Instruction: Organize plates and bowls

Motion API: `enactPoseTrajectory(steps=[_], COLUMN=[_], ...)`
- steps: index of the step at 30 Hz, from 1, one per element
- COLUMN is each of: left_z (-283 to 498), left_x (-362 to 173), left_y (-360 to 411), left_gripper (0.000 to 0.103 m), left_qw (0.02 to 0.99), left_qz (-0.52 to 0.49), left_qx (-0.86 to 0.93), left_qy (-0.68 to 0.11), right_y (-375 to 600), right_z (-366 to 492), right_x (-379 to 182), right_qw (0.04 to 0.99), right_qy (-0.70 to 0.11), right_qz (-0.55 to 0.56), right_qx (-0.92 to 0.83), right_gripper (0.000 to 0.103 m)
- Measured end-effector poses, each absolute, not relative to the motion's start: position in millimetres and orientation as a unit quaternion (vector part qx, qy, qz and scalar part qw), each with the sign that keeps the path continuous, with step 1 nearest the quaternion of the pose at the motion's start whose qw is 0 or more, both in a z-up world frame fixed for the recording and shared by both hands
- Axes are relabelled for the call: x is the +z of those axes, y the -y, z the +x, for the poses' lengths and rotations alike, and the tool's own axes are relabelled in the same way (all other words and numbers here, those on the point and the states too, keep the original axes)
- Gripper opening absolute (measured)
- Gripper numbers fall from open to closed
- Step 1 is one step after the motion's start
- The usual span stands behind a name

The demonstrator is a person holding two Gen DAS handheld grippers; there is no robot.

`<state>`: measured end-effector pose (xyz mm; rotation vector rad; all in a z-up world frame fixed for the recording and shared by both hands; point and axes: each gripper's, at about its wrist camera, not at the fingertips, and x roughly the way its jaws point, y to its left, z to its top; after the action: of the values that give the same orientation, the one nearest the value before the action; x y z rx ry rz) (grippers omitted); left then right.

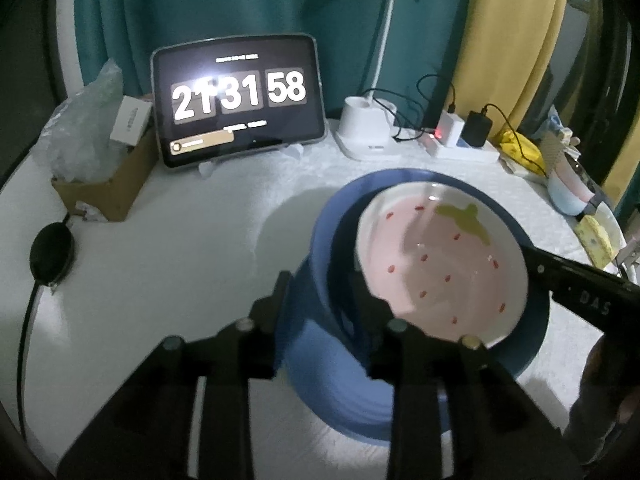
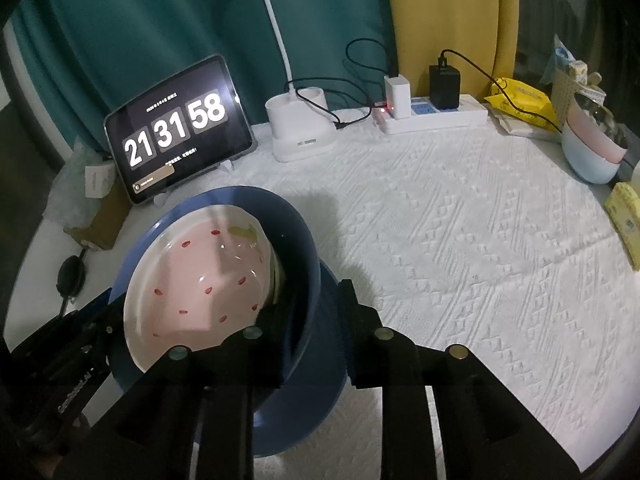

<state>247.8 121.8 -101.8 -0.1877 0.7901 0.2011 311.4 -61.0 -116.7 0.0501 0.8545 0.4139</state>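
Observation:
A deep blue bowl [image 1: 320, 232] [image 2: 298, 236] stands in a wider blue dish [image 1: 320, 384] [image 2: 324, 384] on the white cloth. A pink strawberry-patterned bowl [image 1: 440, 268] [image 2: 200, 276] lies tilted inside the blue bowl. My left gripper [image 1: 320, 286] straddles the blue bowl's left wall, one finger outside and one inside, pads slightly off it. My right gripper [image 2: 316, 300] straddles the opposite wall the same way, also parted. A finger of the right gripper [image 1: 560, 276] shows at the rim in the left wrist view.
A tablet clock [image 1: 236, 96], lamp base [image 1: 368, 128] and power strip [image 2: 436, 116] line the back. A cardboard box [image 1: 104, 188] and a black corded disc [image 1: 52, 252] sit left. Stacked pastel bowls [image 2: 592, 156] and a yellow pack [image 2: 624, 220] sit far right.

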Motion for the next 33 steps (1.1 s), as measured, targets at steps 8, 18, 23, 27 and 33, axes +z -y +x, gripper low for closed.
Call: enactPoseTrajectory(steps=[8,18,23,27,33], left_z=[243,230,219,212,202], left_x=[-99,-91,-84,-77,-72], left_y=[-124,-112,-101,-91,-80], left_gripper=[0.045,0.053,0.067,0.069,0.073], left_qw=[0.913,0.918,0.924,0.929,0.935], left_qz=[-0.093,-0.081,-0.081,-0.078,-0.083], left_qx=[0.119,0.139,0.138,0.139,0.132], left_qy=[-0.378,-0.363,-0.347,-0.333,-0.318], right_y=[67,80,87,94,109], right_z=[308,300,294,287,282], right_x=[-114,-109,-107,-103,-100], right_qw=[0.888,0.89,0.893,0.9,0.906], right_qy=[-0.407,-0.392,-0.381,-0.367,-0.357], right_qz=[0.027,0.033,0.031,0.021,0.02], right_qx=[0.213,0.229,0.238,0.234,0.227], right_gripper=[0.029,0.035,0.037,0.038,0.038])
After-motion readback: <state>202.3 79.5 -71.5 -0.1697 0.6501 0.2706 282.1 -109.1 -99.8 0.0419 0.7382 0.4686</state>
